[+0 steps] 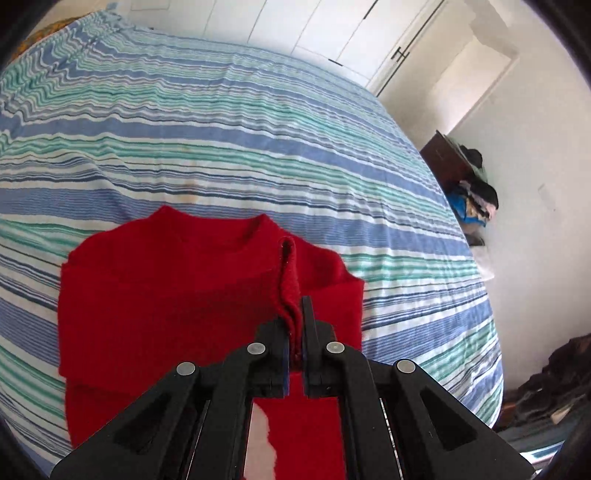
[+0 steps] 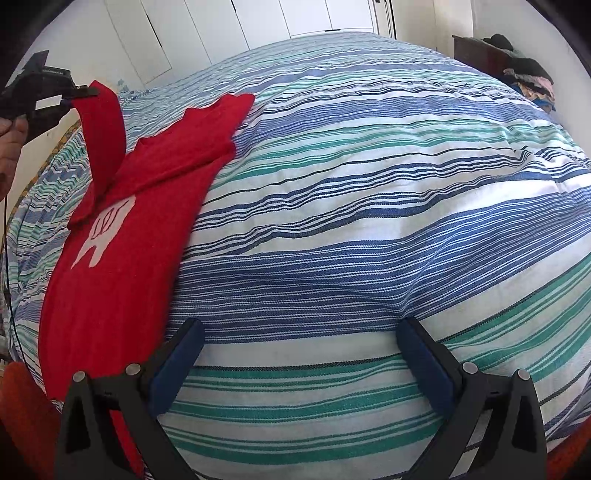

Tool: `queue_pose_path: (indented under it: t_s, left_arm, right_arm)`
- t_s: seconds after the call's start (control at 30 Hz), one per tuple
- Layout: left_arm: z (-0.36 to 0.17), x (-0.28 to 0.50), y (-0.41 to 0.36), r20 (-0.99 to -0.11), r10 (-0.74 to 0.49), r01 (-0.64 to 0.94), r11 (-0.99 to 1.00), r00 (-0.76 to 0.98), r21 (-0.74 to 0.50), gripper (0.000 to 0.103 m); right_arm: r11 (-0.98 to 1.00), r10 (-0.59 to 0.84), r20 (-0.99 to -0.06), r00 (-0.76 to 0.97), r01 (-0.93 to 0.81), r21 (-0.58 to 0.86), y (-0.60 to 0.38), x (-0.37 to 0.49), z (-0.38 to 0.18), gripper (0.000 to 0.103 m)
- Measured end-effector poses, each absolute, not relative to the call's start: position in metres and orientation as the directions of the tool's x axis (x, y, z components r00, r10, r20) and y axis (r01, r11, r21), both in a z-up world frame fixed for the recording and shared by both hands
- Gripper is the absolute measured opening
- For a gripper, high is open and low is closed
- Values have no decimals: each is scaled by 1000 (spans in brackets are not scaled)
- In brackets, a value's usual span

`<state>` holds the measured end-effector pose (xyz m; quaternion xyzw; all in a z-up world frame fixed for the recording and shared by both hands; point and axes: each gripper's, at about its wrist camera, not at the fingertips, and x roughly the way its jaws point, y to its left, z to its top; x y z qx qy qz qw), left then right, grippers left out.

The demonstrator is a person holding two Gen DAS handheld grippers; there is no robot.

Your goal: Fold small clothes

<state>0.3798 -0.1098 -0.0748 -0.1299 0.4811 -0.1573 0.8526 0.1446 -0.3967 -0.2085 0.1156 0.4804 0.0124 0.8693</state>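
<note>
The left gripper (image 1: 295,325) has its fingers clamped on a fold of the red sweater's (image 1: 177,295) sleeve (image 1: 290,280), which rises from the garment to the fingers. In the right wrist view that same gripper (image 2: 79,92) sits at the far left, held by a hand (image 2: 9,144) that the frame edge cuts off, and the sleeve (image 2: 107,136) hangs from it as a lifted strip. A small line of white writing on its black body is too small to read.

The right gripper (image 2: 299,354) hovers over the bed (image 2: 369,221) with its 2 blue-padded fingers (image 2: 177,365) wide apart and nothing between them.

The sweater lies flat on the striped blue, green and white bedcover, collar away from the left camera. A white motif (image 2: 103,229) shows on its chest; in the left view the gripper hides most of it.

Farther off, a dark cabinet (image 1: 447,162) carries a heap of clothes (image 1: 476,199), blurred. White wardrobe doors (image 1: 332,26) stand behind the bed. Dark items (image 1: 554,384) on the floor at the right are hard to make out.
</note>
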Motion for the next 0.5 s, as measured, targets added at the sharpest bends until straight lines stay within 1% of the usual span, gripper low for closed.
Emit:
queue_pose_path:
  t_s: [0.07, 0.1, 0.13, 0.17, 0.2, 0.23, 0.3, 0.37, 0.4, 0.47, 0.5]
  left_arm:
    - [-90, 372, -140, -815, -315, 167, 949, 486, -268, 5]
    - [-100, 368, -151, -833, -256, 166, 966, 490, -200, 11]
    - [-111, 369, -160, -851, -213, 166, 975, 480, -151, 32]
    - [-121, 365, -167, -867, -182, 169, 979, 464, -116, 58]
    - [-128, 357, -170, -871, -165, 175, 980, 462, -93, 64]
    - [-131, 346, -172, -870, -163, 188, 979, 465, -83, 67]
    - [-135, 323, -174, -867, -200, 240, 966, 456, -97, 67]
    - [-129, 292, -156, -848, -221, 265, 959, 481, -99, 69]
    - [-127, 278, -139, -838, -217, 259, 961, 501, -95, 71]
    - [-127, 259, -96, -823, -180, 207, 975, 539, -77, 81]
    - [-129, 253, -70, -820, -141, 166, 985, 555, -57, 81]
  right_arm:
    - [972, 138, -832, 537, 89, 219, -397, 145, -209, 103]
    - [972, 138, -833, 536, 89, 218, -397, 145, -209, 103]
    - [973, 136, -834, 534, 89, 215, -396, 145, -209, 103]
    - [974, 132, -836, 532, 89, 210, -396, 146, -209, 103]
    - [975, 128, -838, 530, 89, 205, -395, 146, -210, 103]
    - [975, 125, -839, 529, 89, 202, -394, 147, -210, 103]
    - [975, 125, -839, 529, 91, 203, -394, 147, -210, 103]
    - [973, 133, -836, 532, 91, 213, -396, 146, -209, 103]
    - [972, 138, -834, 534, 89, 219, -397, 146, -209, 103]
    - [971, 145, -831, 537, 86, 225, -398, 145, -208, 103]
    - [971, 144, -831, 538, 84, 223, -397, 145, -209, 103]
